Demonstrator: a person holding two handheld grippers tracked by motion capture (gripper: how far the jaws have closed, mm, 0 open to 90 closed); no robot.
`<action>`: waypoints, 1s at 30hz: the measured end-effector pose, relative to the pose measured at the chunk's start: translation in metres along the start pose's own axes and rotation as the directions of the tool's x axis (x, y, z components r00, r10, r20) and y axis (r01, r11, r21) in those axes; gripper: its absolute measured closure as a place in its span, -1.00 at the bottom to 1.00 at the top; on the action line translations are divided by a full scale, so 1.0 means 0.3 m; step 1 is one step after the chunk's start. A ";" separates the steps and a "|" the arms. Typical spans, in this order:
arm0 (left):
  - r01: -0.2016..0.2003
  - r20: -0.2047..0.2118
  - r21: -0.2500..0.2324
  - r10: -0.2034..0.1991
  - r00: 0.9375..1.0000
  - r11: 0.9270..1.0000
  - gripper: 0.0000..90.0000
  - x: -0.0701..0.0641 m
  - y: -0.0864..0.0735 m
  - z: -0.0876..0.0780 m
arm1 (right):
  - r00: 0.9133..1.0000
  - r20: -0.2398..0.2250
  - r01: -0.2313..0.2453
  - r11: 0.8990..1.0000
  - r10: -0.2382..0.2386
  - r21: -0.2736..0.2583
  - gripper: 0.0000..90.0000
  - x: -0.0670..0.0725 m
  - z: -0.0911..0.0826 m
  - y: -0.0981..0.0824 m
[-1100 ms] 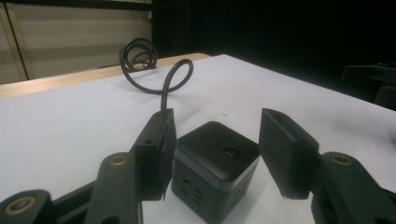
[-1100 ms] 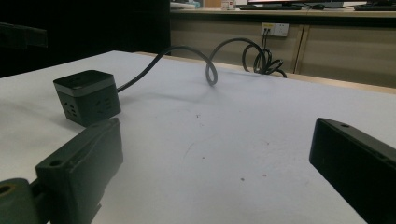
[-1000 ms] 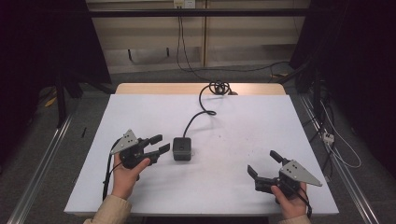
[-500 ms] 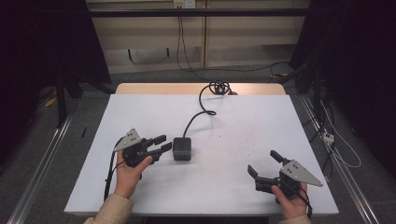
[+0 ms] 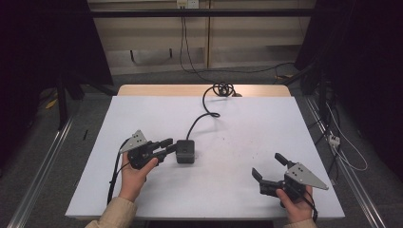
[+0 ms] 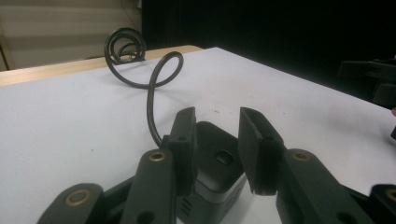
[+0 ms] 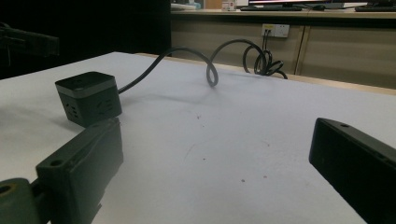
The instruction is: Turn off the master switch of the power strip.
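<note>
Tongs in the person's left hand, the left tongs (image 5: 168, 147), sit at the left side of a small black power cube (image 5: 185, 151) on the white counter (image 5: 247, 133). In the left gripper view the two jaws are parted, one touching the cube's side and the other beside its top corner, not clamped. The cube's black cable (image 5: 205, 111) curls away toward a coil (image 5: 223, 89) at the counter's far wooden edge. The right tongs (image 5: 269, 167) rest near the front right corner, jaws spread wide and holding nothing, well apart from the cube.
</note>
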State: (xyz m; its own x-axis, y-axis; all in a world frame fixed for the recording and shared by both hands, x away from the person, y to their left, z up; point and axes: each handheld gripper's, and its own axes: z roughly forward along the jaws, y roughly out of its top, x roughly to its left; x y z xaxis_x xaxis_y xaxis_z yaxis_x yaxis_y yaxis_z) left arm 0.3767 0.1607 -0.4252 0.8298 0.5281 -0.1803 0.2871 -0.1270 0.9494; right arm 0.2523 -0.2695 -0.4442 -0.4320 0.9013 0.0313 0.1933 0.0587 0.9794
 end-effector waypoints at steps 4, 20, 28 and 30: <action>-0.001 0.005 0.007 0.001 1.000 1.000 0.57 -0.002 0.000 0.005 | 1.000 0.001 -0.003 1.000 0.003 -0.002 -0.95 0.001 0.000 0.001; 0.002 0.007 0.026 -0.002 1.000 1.000 0.74 -0.002 -0.002 0.024 | 1.000 -0.003 0.003 1.000 -0.003 -0.002 -0.95 0.001 -0.001 0.003; 0.007 0.008 0.037 -0.007 1.000 0.999 0.80 0.002 -0.005 0.034 | 1.000 -0.003 0.002 1.000 -0.002 -0.002 -0.95 0.002 -0.002 0.004; 0.009 0.010 0.038 -0.009 1.000 0.999 0.82 0.002 -0.005 0.036 | 1.000 -0.005 0.002 1.000 -0.002 -0.004 -0.95 0.002 -0.003 0.005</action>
State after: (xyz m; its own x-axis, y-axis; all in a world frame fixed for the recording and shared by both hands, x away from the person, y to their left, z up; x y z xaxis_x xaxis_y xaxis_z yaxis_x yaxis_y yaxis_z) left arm 0.3820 0.1520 -0.4295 0.8316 0.5212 -0.1915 0.3123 -0.1539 0.9374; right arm 0.2518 -0.2693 -0.4426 -0.4367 0.8991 0.0305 0.1891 0.0586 0.9802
